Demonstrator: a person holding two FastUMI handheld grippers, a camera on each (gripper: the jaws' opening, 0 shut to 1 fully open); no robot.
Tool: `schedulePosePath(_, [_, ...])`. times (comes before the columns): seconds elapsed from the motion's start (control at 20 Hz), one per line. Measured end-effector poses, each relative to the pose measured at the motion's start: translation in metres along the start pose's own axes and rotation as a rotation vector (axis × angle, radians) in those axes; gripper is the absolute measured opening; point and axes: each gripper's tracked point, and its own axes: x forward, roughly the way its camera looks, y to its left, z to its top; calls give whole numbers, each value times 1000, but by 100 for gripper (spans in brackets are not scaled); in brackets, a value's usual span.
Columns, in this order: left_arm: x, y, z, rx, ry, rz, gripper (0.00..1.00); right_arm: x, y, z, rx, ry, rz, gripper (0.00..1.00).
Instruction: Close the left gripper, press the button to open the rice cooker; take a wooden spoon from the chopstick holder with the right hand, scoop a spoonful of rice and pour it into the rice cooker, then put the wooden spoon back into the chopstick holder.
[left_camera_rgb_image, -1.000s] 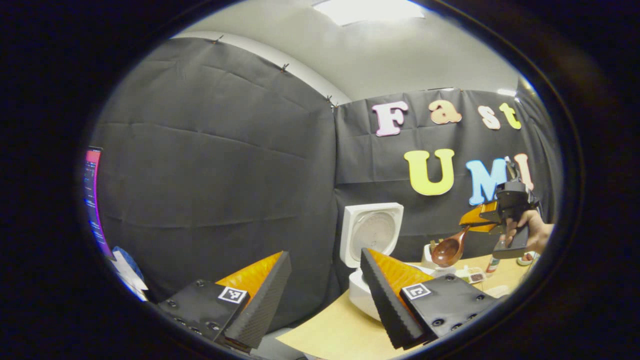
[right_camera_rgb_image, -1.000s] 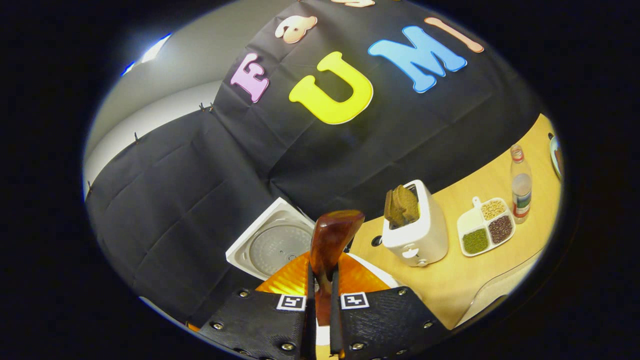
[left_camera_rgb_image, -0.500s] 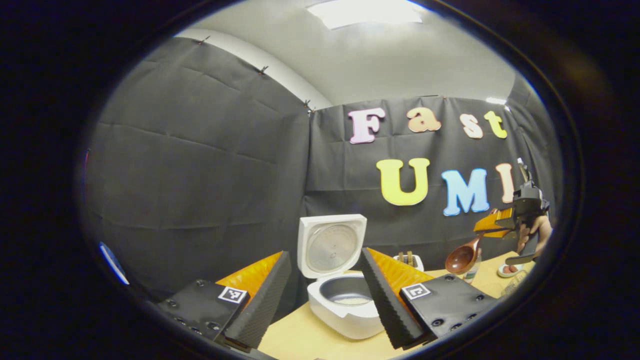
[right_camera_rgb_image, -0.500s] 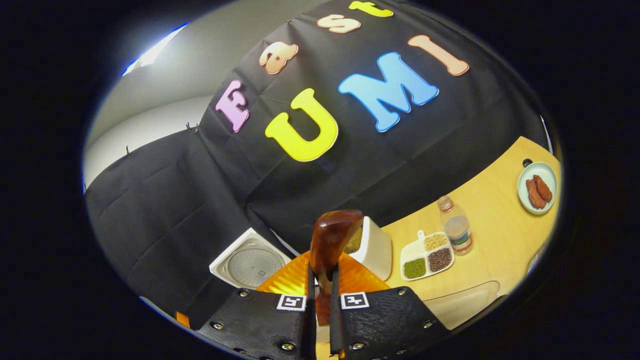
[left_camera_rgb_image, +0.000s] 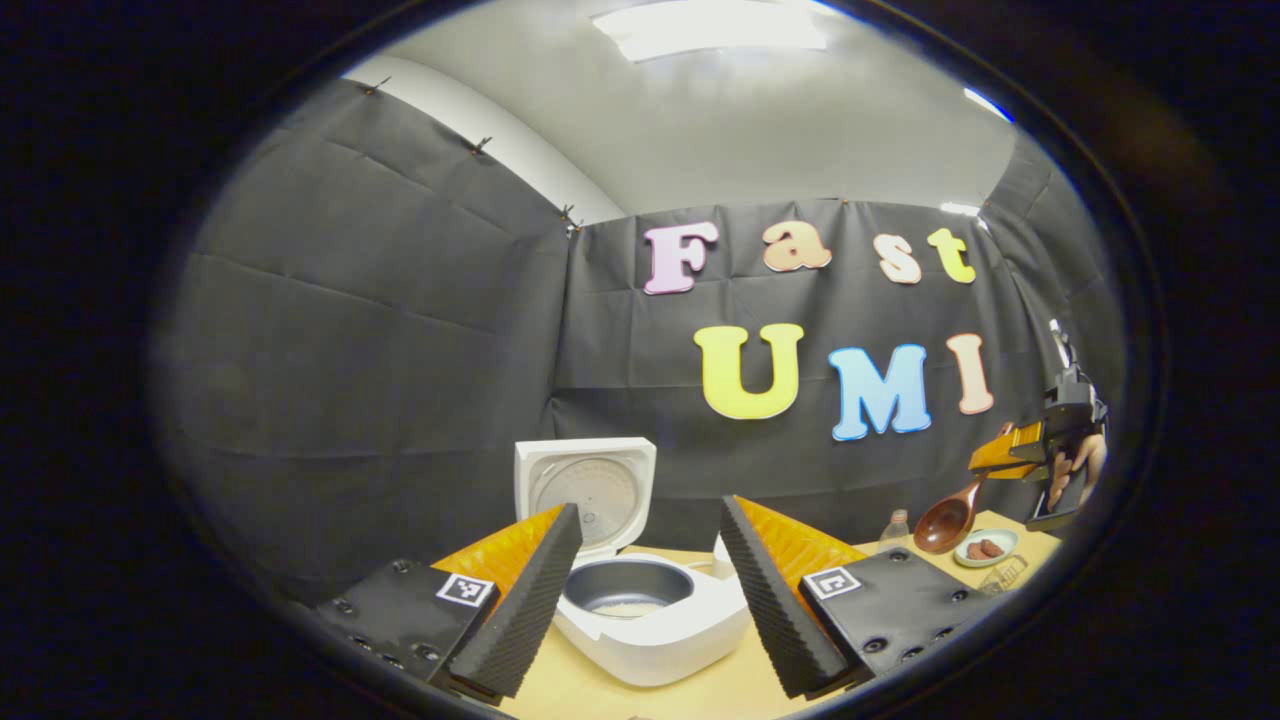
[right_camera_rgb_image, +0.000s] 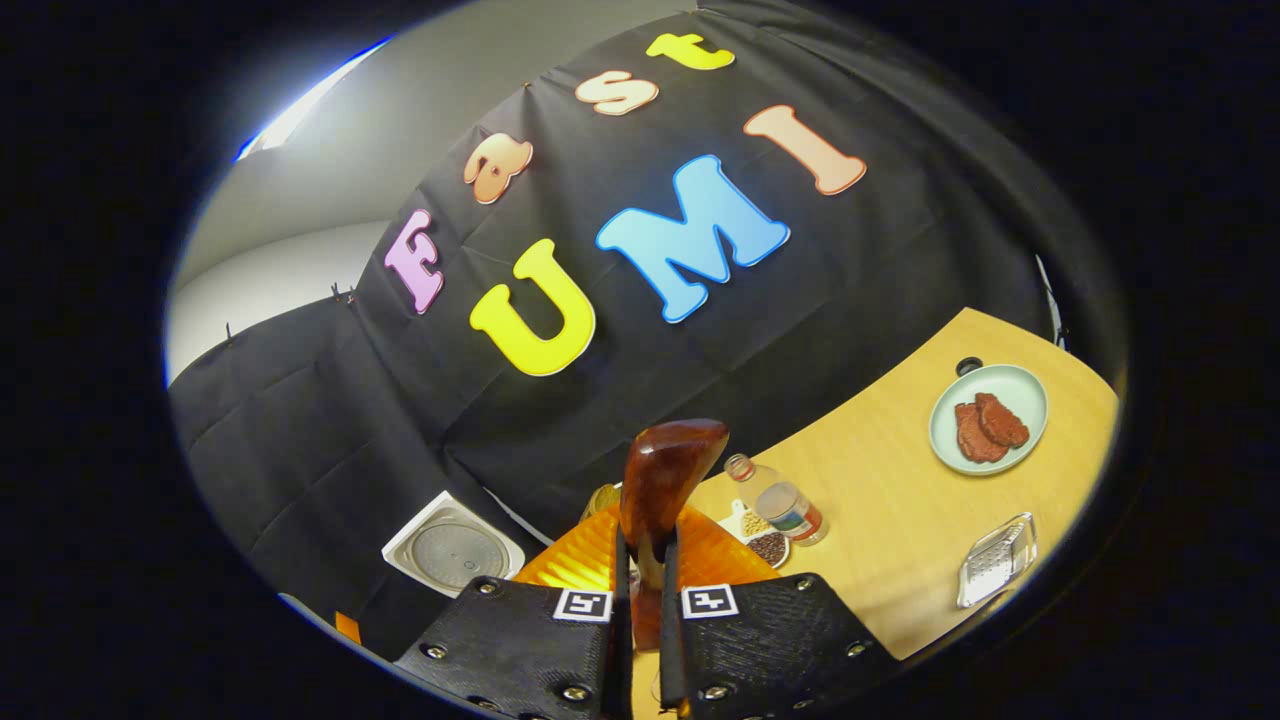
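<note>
Left gripper (left_camera_rgb_image: 645, 590) fingers spread, holding nothing, rice cooker (left_camera_rgb_image: 645, 625) between them, lid up. Right gripper (right_camera_rgb_image: 640, 640) clamps wooden spoon (right_camera_rgb_image: 665, 480) high above table (right_camera_rgb_image: 900, 520); bowl seemingly empty.

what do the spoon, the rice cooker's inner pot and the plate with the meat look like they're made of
Spoon: looks like wood with a glossy reddish-brown lacquer; light glints off its bowl. Inner pot: probably metal with a dark grey matte coating, inside the rice cooker, whose shell looks like smooth white plastic. Plate: pale green and evenly smooth; ceramic or plastic, hard to tell.
</note>
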Motion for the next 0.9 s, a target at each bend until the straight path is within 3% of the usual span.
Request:
schedulePosePath(0.75, [3,-94,15,13,-6,-99,96,-67,-165,27,-69,-52,-271,11])
schedulePosePath(0.8, [2,-98,15,20,-4,-101,91,-69,-172,25,-80,-49,-287,11])
schedulePosePath(0.9, [2,-104,15,35,0,-107,96,-71,-187,21,-100,-43,-312,11])
